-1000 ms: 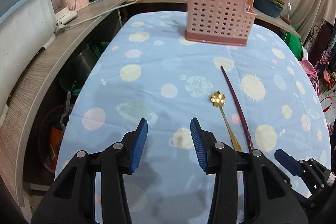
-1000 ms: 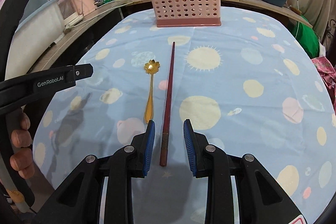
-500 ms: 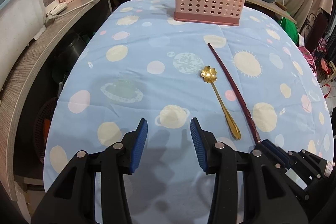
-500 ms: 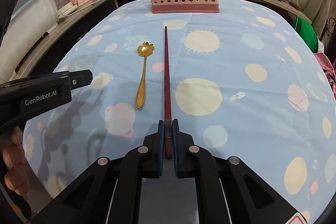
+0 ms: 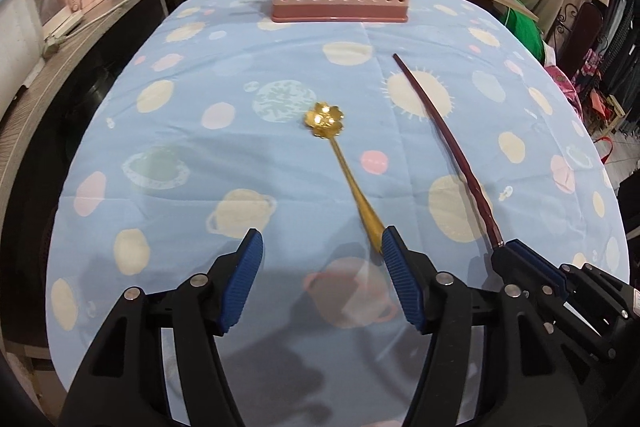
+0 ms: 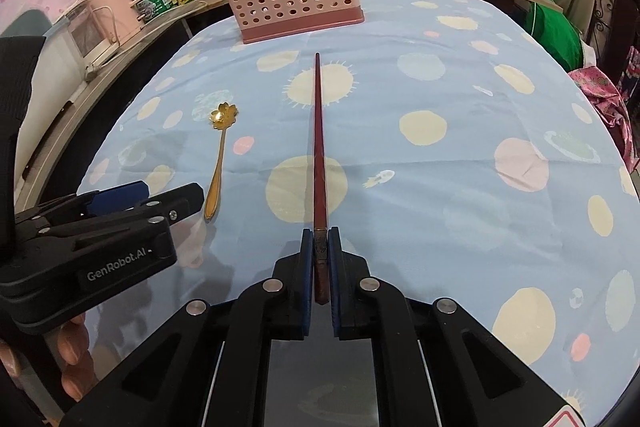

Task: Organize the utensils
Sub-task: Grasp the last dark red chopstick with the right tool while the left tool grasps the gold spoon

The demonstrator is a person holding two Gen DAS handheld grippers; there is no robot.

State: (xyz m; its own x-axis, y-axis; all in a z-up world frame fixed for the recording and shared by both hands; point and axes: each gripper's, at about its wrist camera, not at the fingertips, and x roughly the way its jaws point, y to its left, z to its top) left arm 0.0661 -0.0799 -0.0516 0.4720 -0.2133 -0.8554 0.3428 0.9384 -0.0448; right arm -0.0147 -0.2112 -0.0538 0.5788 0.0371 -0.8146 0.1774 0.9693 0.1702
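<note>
Dark red chopstick (image 6: 319,147), stiff, light and slick by judgement, was clamped at its thick end by the right gripper (image 6: 320,255); left gripper (image 5: 322,279) stood released at lower frame.

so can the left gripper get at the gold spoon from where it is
Probably yes. The left gripper is open, and the gold spoon's handle tip lies on the cloth just at its right finger, nothing between them. It seems to need only a small shift right.
</note>
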